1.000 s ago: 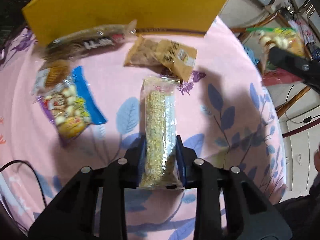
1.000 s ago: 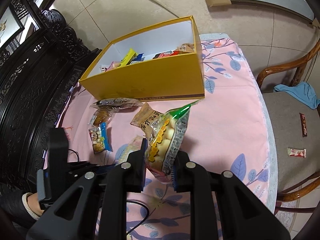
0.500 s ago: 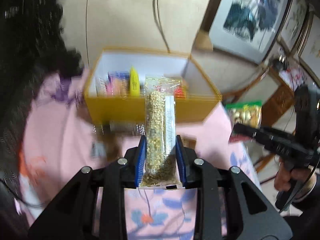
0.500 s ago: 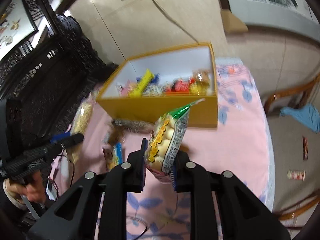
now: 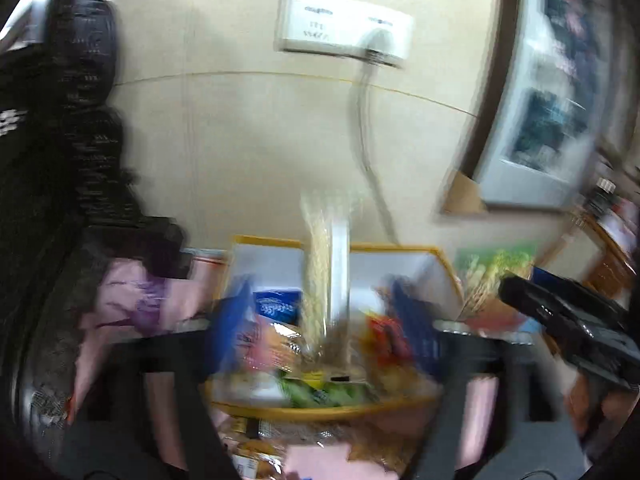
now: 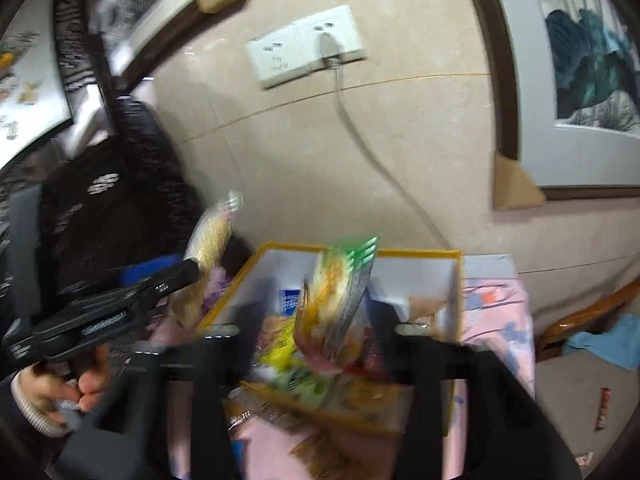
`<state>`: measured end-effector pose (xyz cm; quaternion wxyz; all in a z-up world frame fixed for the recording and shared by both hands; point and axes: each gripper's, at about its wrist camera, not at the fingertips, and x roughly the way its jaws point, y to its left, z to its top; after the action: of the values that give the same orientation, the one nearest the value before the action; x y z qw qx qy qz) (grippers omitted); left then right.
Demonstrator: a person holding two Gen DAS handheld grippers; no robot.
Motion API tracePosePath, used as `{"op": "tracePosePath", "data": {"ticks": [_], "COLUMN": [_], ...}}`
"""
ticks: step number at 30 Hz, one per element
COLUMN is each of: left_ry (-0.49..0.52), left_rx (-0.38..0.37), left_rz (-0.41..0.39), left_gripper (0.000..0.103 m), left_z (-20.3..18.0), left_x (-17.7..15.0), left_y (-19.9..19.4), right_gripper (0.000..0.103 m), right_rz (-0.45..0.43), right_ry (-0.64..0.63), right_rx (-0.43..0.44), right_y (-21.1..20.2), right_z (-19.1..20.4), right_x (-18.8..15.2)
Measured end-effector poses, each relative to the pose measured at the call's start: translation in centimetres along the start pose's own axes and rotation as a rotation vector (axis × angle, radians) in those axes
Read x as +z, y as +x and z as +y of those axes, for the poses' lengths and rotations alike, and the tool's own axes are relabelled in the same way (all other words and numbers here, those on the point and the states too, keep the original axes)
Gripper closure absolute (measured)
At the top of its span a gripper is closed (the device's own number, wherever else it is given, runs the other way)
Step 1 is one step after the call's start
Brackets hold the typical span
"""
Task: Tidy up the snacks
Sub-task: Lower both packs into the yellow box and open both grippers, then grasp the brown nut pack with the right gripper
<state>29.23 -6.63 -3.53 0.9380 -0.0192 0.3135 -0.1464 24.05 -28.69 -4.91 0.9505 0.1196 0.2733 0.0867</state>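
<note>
both your left gripper (image 5: pixel 326 344) and right gripper (image 6: pixel 310 332) are opening, jaws clear of the clear grain packet (image 5: pixel 326 272) and green snack bag (image 6: pixel 340 300) above the yellow box (image 6: pixel 456 280). either could tumble over the rim.

No legible text in either view; heavy motion blur.
White lettering on side of left gripper (image 6: pixel 188 276), seen from right wrist view: characters present, not readable.
Blue packet (image 5: pixel 277 305) inside yellow box (image 5: pixel 320 410): pale oval logo, smeared, unreadable.
Wall socket plate (image 6: pixel 306 48): small dark marks, too blurred to tell.
Snack wrappers in box: printing visible as colour only, no words made out.
</note>
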Motion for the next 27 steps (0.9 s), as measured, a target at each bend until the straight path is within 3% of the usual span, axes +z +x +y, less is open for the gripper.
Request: {"op": "tracePosePath", "data": {"ticks": [2, 5, 15, 21, 27], "left_ry": [-0.003, -0.001, -0.116, -0.126, -0.123], "left_rx": [-0.017, 0.004, 0.068, 0.092, 0.112], "left_rz": [-0.046, -0.058, 0.194, 0.258, 0.291], "left_gripper": [0.017, 0.013, 0.013, 0.013, 0.013], "left_z": [0.3, 1.0, 5.3, 5.9, 6.4], "left_x": [-0.2, -1.9, -12.4, -16.0, -18.1], "left_y": [-1.2, -2.9, -4.2, -5.1, -6.4], "right_gripper": [0.032, 0.032, 0.032, 0.032, 0.032], "right_rz": [-0.018, 0.019, 0.302, 0.412, 0.473], "right_ry": [-0.021, -0.065, -0.197, -0.355, -0.44], "right_rx": [0.048, 0.046, 0.152, 0.2, 0.191], "right_y": [-1.0, -1.7, -0.2, 2.4, 6.2], "right_z": [0.1, -0.1, 0.7, 2.4, 2.3], "right_x": [-0.6, -3.1, -13.5, -17.5, -18.9]}}
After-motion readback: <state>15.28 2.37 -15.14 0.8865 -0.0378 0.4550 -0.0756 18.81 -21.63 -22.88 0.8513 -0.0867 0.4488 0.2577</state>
